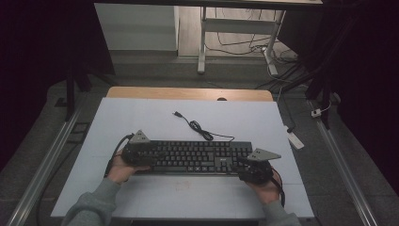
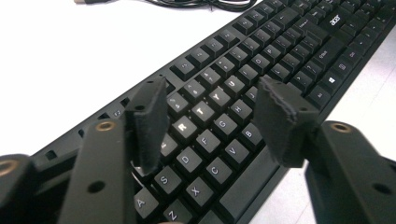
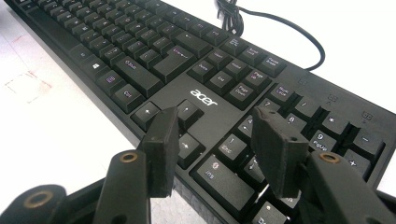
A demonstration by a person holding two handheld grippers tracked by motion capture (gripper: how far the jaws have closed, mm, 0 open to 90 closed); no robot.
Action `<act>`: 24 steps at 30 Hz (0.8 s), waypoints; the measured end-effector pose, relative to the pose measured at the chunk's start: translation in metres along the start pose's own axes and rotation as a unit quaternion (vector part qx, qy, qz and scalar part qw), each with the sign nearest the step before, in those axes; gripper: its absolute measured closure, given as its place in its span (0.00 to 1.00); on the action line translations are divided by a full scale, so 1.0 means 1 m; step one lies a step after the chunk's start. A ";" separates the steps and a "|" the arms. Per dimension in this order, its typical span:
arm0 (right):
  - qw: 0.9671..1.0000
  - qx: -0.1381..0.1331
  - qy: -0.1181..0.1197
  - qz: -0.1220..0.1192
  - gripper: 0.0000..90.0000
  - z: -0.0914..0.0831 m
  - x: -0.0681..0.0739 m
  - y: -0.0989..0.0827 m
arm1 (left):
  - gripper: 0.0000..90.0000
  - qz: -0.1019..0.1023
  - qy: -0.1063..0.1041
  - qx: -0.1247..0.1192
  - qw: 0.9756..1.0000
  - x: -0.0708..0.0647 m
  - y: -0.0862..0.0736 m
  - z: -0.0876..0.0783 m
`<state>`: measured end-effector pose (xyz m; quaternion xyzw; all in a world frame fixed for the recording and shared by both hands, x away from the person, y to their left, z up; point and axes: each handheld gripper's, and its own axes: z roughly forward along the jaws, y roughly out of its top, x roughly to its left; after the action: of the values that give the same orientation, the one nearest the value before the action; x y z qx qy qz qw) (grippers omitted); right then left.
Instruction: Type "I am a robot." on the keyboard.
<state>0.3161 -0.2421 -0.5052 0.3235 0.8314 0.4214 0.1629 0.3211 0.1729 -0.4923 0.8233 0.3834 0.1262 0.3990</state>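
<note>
Right tool (image 3: 212,154) open over keyboard (image 3: 154,60) numpad, cable (image 3: 280,32) behind.

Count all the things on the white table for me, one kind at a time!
Black keyboard: 1
Keyboard cable with its plug: 1
Tongs: 2, left tongs and right tongs
Total: 4

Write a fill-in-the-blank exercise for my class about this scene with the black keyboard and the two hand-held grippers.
1. The black plastic keyboard lies on a ____ table top.
2. The brand name printed on the keyboard is ____.
3. The left gripper hovers with open jaws over the ____ keys.
4. The right gripper hovers over the arrow keys and the ____ pad.

Missing words: white; acer; letter; number
</note>
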 end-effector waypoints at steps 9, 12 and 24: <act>1.000 0.003 -0.001 0.000 0.57 0.000 0.000 0.000 | 0.72 0.013 0.005 0.013 1.000 0.001 0.006 0.009; 1.000 0.003 0.000 0.000 0.57 0.000 0.000 0.000 | 0.83 0.017 0.013 0.024 0.999 0.002 0.007 0.013; 1.000 0.004 -0.002 -0.001 0.57 0.000 0.000 0.000 | 0.99 0.024 0.034 0.070 0.997 0.006 0.003 0.028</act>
<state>0.3162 -0.2419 -0.5057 0.3241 0.8333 0.4169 0.1639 0.3416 0.1607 -0.5089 0.8536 0.3844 0.1363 0.3240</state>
